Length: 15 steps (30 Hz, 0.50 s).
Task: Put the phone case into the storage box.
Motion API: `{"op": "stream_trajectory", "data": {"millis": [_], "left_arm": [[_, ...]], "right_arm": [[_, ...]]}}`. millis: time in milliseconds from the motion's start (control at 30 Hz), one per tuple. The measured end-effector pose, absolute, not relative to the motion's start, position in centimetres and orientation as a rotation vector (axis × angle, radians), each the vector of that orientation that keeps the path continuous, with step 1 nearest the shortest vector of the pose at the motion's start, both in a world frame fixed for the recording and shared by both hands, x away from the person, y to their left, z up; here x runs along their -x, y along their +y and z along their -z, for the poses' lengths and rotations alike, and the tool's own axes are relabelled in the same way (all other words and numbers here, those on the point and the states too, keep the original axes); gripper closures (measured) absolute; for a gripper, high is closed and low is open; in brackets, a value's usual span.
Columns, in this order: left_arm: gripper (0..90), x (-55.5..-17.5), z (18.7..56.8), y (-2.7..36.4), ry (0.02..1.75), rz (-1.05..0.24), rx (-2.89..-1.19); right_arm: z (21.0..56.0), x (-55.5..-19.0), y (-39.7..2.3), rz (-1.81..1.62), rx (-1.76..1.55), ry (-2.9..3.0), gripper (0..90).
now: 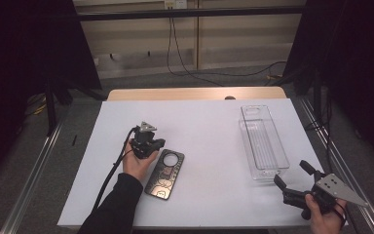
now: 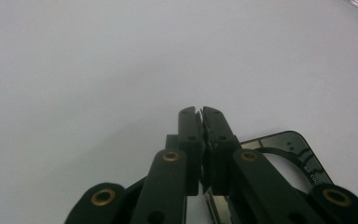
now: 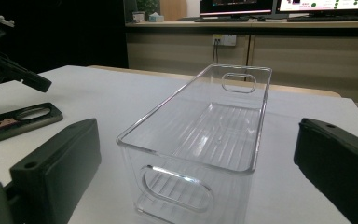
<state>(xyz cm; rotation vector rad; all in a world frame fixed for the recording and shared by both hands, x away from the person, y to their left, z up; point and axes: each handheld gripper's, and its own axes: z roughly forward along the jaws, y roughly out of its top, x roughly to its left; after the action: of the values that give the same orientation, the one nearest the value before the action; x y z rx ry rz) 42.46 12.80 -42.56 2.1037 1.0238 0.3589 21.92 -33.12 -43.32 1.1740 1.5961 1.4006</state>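
The left gripper (image 1: 152, 145) sits above the white table cover (image 1: 204, 146), held in the person's left hand (image 1: 137, 163). Its jaws stand closed against each other with nothing between them; in the left gripper view the two pads meet at a thin seam. The phone case (image 1: 165, 173) lies flat on the cover just beside and below this gripper's tips, on their right-hand side, dark with a round camera opening at the end nearer the gripper. Whether the tips touch the case cannot be told.

The right gripper (image 1: 292, 178) rests near the front right corner of the cover, held in the right hand (image 1: 324, 217). Its jaws stand wide apart and hold nothing. The clear plastic bin (image 3: 200, 135) stands directly ahead of these jaws, upright and apart from both. The case lies well to the left of this gripper.
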Motion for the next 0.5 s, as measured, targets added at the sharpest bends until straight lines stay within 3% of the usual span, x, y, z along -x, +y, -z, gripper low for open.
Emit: {"op": "stream_trajectory", "data": {"millis": [367, 500], "left_arm": [[74.1, -40.2, 41.2, 14.3, 0.971, -0.392, -2.056], [62.9, -39.1, 41.0, 14.5, 0.958, -0.409, -2.057]], "right_arm": [[43.3, -21.9, -33.1, -1.405, -1.172, 1.594, 0.0], [43.3, -21.9, -33.0, -1.407, -1.168, 1.594, 0.0]]}}
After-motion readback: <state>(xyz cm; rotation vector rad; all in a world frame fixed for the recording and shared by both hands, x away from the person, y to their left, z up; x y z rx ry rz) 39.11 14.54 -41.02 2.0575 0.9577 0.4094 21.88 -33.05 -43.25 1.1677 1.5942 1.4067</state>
